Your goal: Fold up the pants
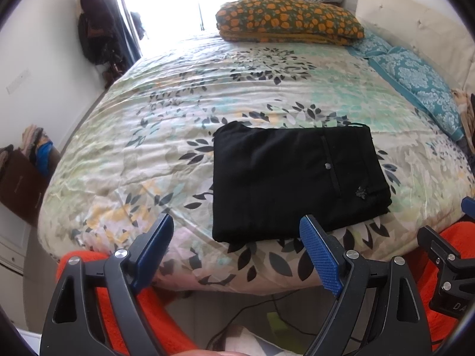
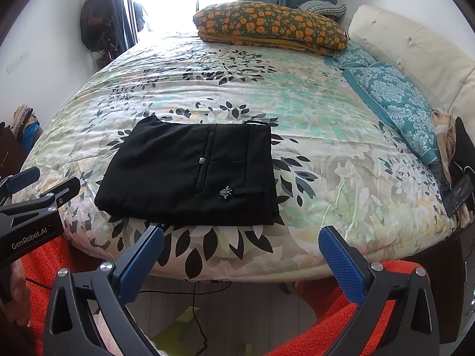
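The black pants (image 1: 297,181) lie folded into a flat rectangle on the floral bedspread (image 1: 166,124), near the bed's front edge; they also show in the right wrist view (image 2: 190,175), back pocket with a button facing up. My left gripper (image 1: 237,228) is open and empty, held off the front edge just short of the pants. My right gripper (image 2: 242,237) is open and empty, also off the front edge, to the right of the pants. The left gripper shows at the left of the right wrist view (image 2: 44,184).
A folded orange-flowered blanket (image 2: 267,26) lies at the bed's far side. Teal patterned pillows (image 2: 394,101) and a cream headboard (image 2: 415,47) are on the right. A phone (image 2: 458,194) lies at the right edge. Cables (image 2: 196,305) run on the floor below.
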Motion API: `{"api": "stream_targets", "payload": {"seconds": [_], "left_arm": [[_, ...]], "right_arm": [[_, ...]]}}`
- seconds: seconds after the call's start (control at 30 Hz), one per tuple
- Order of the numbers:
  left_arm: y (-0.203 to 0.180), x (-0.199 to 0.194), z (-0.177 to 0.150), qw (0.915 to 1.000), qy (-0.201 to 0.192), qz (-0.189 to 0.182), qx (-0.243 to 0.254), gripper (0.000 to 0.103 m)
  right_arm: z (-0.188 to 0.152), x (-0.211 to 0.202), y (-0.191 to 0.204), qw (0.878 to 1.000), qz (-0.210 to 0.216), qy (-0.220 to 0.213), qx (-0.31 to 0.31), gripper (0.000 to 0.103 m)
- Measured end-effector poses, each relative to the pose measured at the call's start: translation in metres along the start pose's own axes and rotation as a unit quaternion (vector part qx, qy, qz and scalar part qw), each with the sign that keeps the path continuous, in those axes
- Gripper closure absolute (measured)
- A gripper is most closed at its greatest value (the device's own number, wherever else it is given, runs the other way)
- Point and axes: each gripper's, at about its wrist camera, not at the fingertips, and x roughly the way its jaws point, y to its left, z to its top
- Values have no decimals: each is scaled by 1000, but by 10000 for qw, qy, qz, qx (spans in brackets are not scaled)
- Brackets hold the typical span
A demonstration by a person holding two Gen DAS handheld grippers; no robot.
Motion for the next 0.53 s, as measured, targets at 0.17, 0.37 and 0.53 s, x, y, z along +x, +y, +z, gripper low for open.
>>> {"api": "stream_targets", "payload": {"seconds": [0.17,0.37,0.53], "left_arm": [[-2,-1,-1,10000,4,-2,8,14],[-4,-1,-2,10000,27,-36,21,14],[-6,-5,-4,9999,-42,-102,12,14]], "right_arm": [[0,0,0,10000,-3,-3,6,0],[-1,0,0,10000,-3,-7,3,0],[-1,0,-1,10000,8,-12,13,0]]}}
